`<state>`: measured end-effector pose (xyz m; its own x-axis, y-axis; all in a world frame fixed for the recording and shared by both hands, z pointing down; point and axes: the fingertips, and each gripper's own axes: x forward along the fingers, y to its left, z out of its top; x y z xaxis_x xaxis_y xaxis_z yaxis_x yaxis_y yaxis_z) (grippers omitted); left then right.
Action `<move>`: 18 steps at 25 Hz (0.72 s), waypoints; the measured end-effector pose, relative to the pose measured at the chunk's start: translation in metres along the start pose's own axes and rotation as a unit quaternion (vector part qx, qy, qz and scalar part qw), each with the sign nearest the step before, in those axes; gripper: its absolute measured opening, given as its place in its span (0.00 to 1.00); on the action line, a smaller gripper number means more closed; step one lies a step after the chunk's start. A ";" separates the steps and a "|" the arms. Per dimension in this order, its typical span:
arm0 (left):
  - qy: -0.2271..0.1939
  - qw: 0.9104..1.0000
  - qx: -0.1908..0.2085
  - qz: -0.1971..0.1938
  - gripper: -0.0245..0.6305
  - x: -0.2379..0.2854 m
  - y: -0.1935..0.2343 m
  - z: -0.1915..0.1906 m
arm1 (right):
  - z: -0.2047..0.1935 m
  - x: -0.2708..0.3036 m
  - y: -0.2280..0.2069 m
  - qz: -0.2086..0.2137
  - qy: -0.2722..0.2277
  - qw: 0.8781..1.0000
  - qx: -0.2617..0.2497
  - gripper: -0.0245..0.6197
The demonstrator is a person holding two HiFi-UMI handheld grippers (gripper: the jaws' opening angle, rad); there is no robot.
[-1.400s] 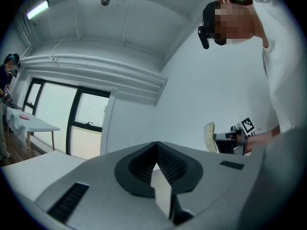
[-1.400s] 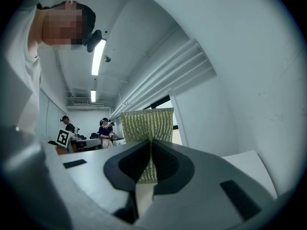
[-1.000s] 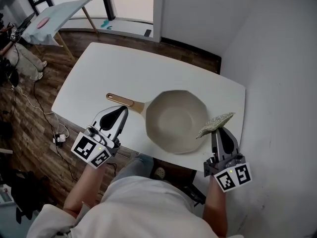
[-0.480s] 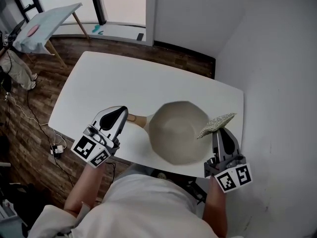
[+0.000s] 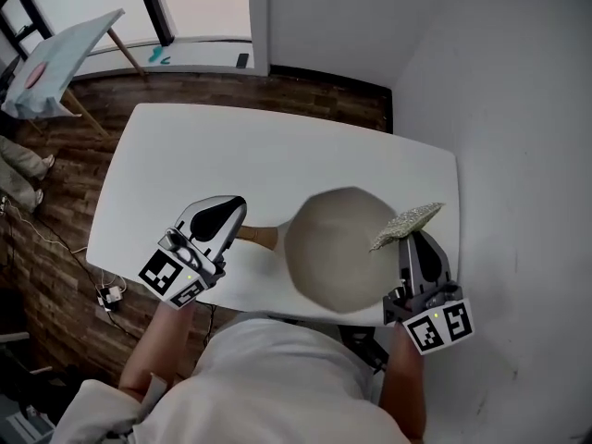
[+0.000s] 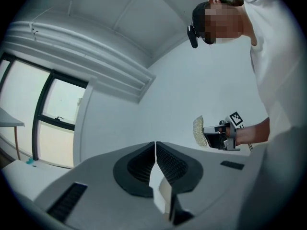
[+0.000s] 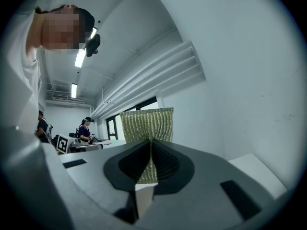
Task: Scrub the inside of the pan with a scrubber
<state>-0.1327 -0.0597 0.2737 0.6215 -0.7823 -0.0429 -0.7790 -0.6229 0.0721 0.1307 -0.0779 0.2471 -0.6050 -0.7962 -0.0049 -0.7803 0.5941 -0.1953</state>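
Note:
The beige pan (image 5: 335, 248) rests on the white table (image 5: 231, 155) near its front edge, its wooden handle (image 5: 262, 237) pointing left. My left gripper (image 5: 231, 211) hovers over the handle's outer end and hides it. Its jaws are shut with nothing between them (image 6: 156, 150). My right gripper (image 5: 409, 240) is at the pan's right rim, shut on a green-yellow scrubber (image 5: 407, 222) that sticks out past its fingertips over the rim. In the right gripper view (image 7: 151, 152) the scrubber (image 7: 146, 122) stands upright in the pinch. The scrubber (image 6: 198, 131) also shows in the left gripper view.
A white wall runs close along the table's right side. Wooden floor lies to the left and behind, with cables (image 5: 106, 294) by the table's left corner. A light blue table (image 5: 60, 58) on wooden legs stands at the back left near the window.
My left gripper has come rightward over the pan handle, now covering its end. The right gripper with the scrubber has edged in to the pan's right rim. The head view has shifted.

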 end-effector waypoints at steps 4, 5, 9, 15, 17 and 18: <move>0.008 0.999 0.005 -0.035 0.06 0.005 0.007 -0.008 | -0.006 0.007 -0.002 -0.020 0.004 1.000 0.000 0.08; 0.011 0.999 0.004 -0.042 0.06 0.006 0.008 -0.011 | -0.008 0.008 -0.002 -0.024 0.006 1.000 0.000 0.08; 0.024 0.997 -0.004 -0.068 0.06 0.012 0.009 -0.022 | -0.014 0.012 -0.002 -0.036 0.015 0.999 0.003 0.08; 0.084 0.987 0.035 -0.135 0.06 0.025 -0.005 -0.045 | -0.023 0.017 -0.005 -0.043 0.030 0.999 0.006 0.08; 0.100 0.981 0.050 -0.157 0.06 0.029 -0.013 -0.052 | -0.027 0.018 -0.006 -0.042 0.036 0.998 0.007 0.08; 0.106 0.978 0.057 -0.170 0.07 0.030 -0.019 -0.055 | -0.030 0.019 -0.006 -0.041 0.039 0.998 0.008 0.08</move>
<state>-0.0950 -0.0709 0.3261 0.8401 -0.5171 0.1639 -0.5210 -0.8533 -0.0220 0.1193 -0.0929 0.2773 -0.5506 -0.8301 0.0877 -0.8251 0.5253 -0.2079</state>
